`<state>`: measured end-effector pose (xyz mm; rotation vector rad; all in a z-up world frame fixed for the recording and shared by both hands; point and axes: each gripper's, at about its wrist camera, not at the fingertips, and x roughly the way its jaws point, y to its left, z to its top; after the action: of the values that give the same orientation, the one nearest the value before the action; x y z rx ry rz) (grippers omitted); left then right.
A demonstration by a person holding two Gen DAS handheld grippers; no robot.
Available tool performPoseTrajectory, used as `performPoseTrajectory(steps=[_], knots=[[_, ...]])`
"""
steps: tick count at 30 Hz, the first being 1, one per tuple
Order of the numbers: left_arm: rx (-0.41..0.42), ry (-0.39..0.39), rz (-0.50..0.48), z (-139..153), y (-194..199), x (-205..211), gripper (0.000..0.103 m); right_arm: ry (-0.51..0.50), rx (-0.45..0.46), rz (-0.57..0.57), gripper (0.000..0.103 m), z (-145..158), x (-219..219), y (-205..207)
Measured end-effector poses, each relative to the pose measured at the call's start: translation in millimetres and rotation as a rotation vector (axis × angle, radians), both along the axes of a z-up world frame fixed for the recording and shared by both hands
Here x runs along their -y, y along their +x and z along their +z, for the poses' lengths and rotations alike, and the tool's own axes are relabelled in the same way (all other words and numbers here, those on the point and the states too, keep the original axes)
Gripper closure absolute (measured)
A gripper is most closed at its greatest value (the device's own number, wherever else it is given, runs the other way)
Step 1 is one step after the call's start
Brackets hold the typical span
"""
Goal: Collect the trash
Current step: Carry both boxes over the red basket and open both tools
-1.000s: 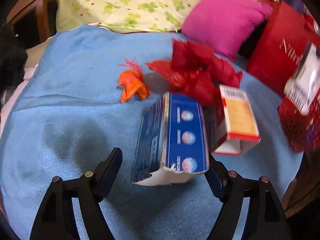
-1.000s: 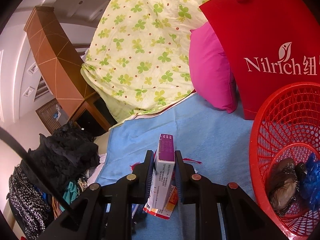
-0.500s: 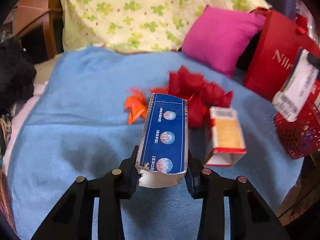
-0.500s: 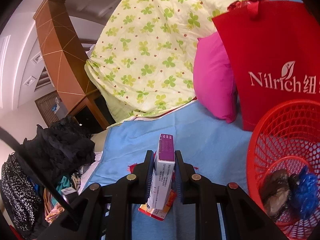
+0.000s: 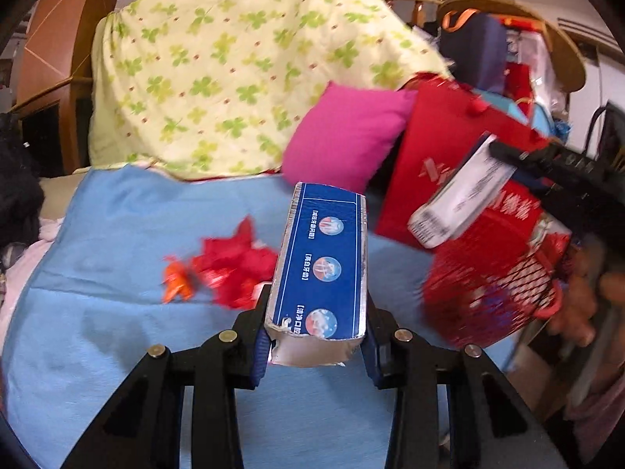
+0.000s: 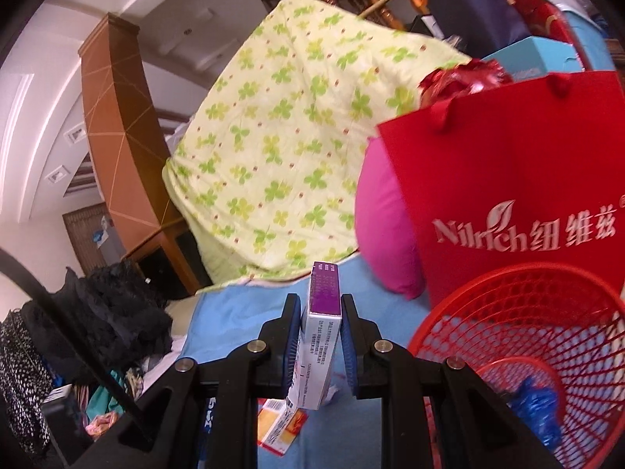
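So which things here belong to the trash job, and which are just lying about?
Job:
- blue box, in the left gripper
- purple box, in the right gripper
- red basket, trash inside
- red scraps, orange scrap, yellow carton on the blue blanket

Lying about:
- clover quilt
- pink pillow
- red bag
- dark clothes

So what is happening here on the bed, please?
A person is collecting trash from a blue blanket with a gripper in each hand. The left gripper is shut on a torn blue toothpaste box, held above the blanket. The right gripper is shut on a slim white and purple box, close to the red mesh basket, which already holds some wrappers. Red and orange wrappers and a yellow and red box lie on the blanket, not yet collected.
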<state>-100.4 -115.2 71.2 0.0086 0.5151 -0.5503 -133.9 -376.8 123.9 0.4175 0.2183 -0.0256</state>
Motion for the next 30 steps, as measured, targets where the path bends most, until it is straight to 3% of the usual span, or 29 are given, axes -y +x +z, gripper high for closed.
performPoseTrajectory(steps=[6,12,17,25,30], knots=[[0.060,-0.020,-0.099,33,-17,54,0.062,0.045,0.032,-0.067,0.081,6,38,-16],[0.049,-0.016,-0.169,45,-23,108,0.062,0.070,0.058,-0.149,0.081,9,77,-35],[0.003,0.001,-0.233,40,-25,152,0.062,0.135,0.046,-0.224,0.081,3,118,-47],[-0.102,0.109,-0.254,11,-3,215,0.058,0.252,-0.075,-0.309,0.081,-21,168,-41],[-0.137,0.138,-0.250,0,9,229,0.045,0.313,-0.140,-0.307,0.079,-35,177,-31]])
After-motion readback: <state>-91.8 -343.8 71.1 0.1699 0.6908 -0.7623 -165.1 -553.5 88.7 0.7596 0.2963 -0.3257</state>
